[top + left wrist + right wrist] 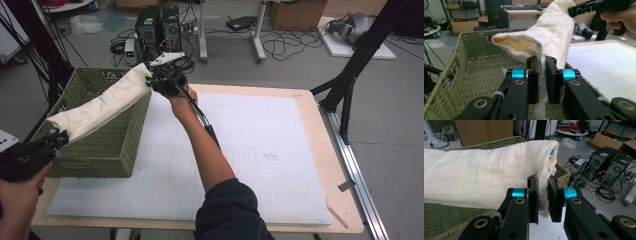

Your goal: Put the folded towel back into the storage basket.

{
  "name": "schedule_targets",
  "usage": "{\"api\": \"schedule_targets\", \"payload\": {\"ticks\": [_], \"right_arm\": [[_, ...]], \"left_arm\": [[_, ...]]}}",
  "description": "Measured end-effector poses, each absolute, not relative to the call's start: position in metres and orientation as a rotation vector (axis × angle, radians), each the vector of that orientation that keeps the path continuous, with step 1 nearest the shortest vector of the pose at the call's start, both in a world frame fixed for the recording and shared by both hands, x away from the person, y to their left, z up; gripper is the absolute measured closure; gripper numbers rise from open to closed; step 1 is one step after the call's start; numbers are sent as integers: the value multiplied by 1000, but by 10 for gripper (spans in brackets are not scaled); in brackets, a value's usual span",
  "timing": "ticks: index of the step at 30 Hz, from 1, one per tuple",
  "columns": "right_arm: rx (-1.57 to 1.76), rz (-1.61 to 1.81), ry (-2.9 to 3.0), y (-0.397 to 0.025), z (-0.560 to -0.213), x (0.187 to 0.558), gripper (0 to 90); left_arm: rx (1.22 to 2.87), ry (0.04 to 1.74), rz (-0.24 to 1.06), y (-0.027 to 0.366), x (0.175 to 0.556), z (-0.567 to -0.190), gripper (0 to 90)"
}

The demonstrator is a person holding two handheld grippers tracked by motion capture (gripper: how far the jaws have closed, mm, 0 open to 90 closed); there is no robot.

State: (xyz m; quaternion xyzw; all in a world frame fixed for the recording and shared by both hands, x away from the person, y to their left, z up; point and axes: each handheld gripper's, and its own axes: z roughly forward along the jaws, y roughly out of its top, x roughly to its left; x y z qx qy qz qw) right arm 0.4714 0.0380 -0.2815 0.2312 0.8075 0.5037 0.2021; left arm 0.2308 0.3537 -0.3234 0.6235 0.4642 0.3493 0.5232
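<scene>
A folded cream-white cloth (102,104) hangs stretched in the air above a green woven basket (107,145) at the table's left. My left gripper (56,140) is shut on the cloth's near end (541,75), low at the left edge. My right gripper (150,80) is shut on the far end (543,195), held high over the basket's far right corner. In the left gripper view the cloth (549,35) runs away up to the right gripper (579,10), and an orange inner layer shows in the fold. A blue print shows at the cloth's edge (552,151).
A white gridded mat (250,150) covers the wooden table (320,150) right of the basket. Black frame legs (350,75) stand beside the table's right edge. Computer towers (157,27), cables and cardboard boxes (295,12) lie on the floor beyond.
</scene>
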Motion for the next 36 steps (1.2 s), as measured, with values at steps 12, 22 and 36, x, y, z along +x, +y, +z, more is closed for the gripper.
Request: {"api": "schedule_targets", "payload": {"ticks": [12, 22, 36], "right_arm": [[631, 1396, 2273, 77, -284, 480, 814], [611, 1384, 2283, 101, -283, 485, 814], [621, 1333, 2309, 128, -289, 493, 814]], "left_arm": [[1488, 1144, 876, 365, 227, -331, 816], [1474, 1166, 906, 375, 223, -332, 816], [1489, 1212, 922, 381, 233, -336, 812]]}}
